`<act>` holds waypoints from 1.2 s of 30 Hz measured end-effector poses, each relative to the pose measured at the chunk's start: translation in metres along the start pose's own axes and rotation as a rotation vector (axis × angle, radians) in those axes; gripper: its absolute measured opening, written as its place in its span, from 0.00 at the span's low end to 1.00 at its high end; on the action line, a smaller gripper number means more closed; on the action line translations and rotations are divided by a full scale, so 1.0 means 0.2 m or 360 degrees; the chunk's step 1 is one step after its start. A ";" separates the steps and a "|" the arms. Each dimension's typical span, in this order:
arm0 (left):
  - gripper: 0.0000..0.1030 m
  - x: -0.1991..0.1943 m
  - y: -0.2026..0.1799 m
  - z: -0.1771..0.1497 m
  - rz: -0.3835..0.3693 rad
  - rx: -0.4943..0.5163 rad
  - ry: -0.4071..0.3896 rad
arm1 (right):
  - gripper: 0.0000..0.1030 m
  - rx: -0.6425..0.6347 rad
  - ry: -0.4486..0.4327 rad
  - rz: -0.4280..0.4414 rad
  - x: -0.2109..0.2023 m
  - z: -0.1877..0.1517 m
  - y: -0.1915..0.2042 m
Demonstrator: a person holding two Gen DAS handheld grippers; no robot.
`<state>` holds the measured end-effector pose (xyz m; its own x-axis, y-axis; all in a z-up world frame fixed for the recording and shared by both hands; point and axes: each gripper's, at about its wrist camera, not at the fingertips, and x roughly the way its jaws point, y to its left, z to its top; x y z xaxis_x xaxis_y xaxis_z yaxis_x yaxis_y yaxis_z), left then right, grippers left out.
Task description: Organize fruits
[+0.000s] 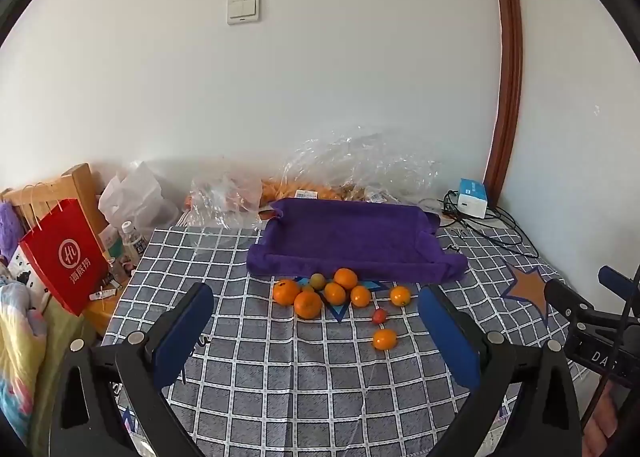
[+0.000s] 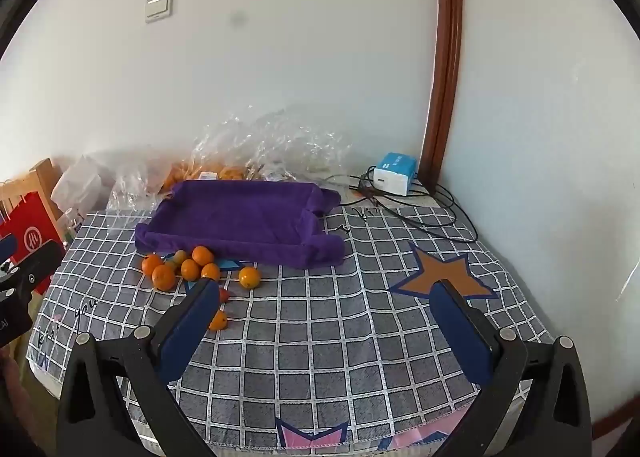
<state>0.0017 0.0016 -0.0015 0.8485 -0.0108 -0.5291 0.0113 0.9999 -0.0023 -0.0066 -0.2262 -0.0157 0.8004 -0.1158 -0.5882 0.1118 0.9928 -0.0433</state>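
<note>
Jaws of both grippers gape empty; only the left wrist view shows the whole red bag (image 1: 66, 257).

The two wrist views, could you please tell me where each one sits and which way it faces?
Left wrist view: on the left gripper, tilted down across the checked tablecloth at the oranges and purple tray; its open fingers and the right gripper show.
Right wrist view: on the right gripper, facing the same table from further right; its open fingers and the left gripper's edge show.
Shared: oranges, tray, red bag, white charger.
</note>
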 end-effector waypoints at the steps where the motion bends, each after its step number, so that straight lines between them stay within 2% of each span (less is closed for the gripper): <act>1: 1.00 0.00 0.00 0.00 0.0001 0.0003 0.0003 | 1.00 -0.0001 0.0012 0.0009 0.00 0.00 0.00; 36: 1.00 0.02 0.07 -0.04 0.0024 -0.0053 0.0016 | 1.00 0.0003 0.0004 0.0001 -0.03 0.01 0.04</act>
<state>0.0006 0.0150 -0.0106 0.8431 0.0039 -0.5377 -0.0191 0.9996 -0.0226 -0.0096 -0.2184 -0.0115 0.7992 -0.1149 -0.5900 0.1124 0.9928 -0.0411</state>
